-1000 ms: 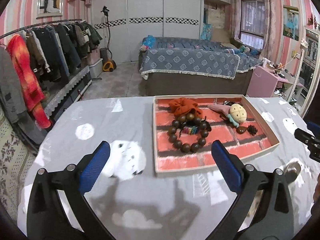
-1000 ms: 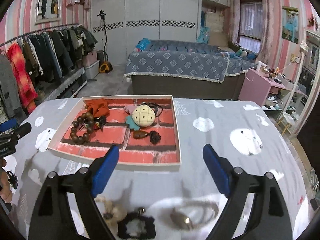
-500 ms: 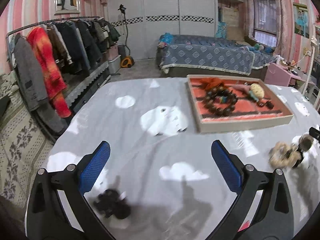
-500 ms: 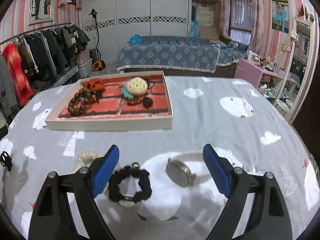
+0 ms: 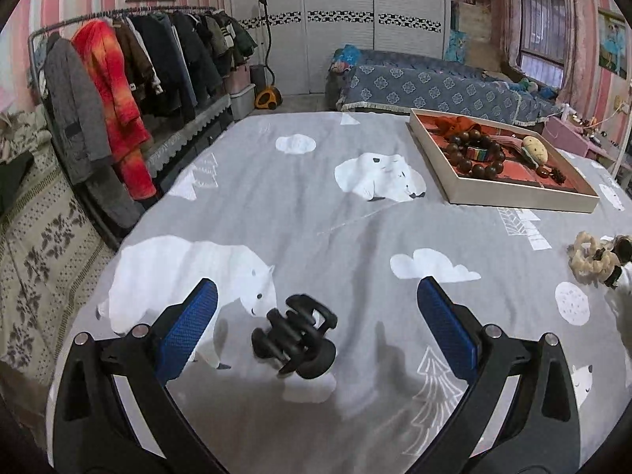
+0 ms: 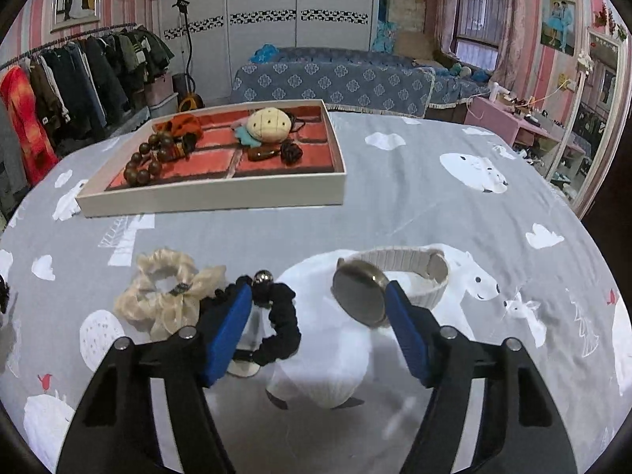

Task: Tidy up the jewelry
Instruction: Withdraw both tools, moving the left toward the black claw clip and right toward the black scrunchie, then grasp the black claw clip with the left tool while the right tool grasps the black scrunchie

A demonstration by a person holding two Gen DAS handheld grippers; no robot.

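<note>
Left gripper (image 5: 316,326) fingers spread wide, black hair claw (image 5: 294,341) on the grey cloth (image 5: 316,217) between them, untouched. Right gripper (image 6: 319,326) jaws closing, watch (image 6: 361,296) and black scrunchie (image 6: 276,316) in the gap, pads not yet pressing. Tray (image 6: 213,193) sits toward the cloth's far edge.

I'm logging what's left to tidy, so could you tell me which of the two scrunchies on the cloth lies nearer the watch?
The black scrunchie, with a silver bead; the cream scrunchie lies on its far side, away from the watch.
</note>
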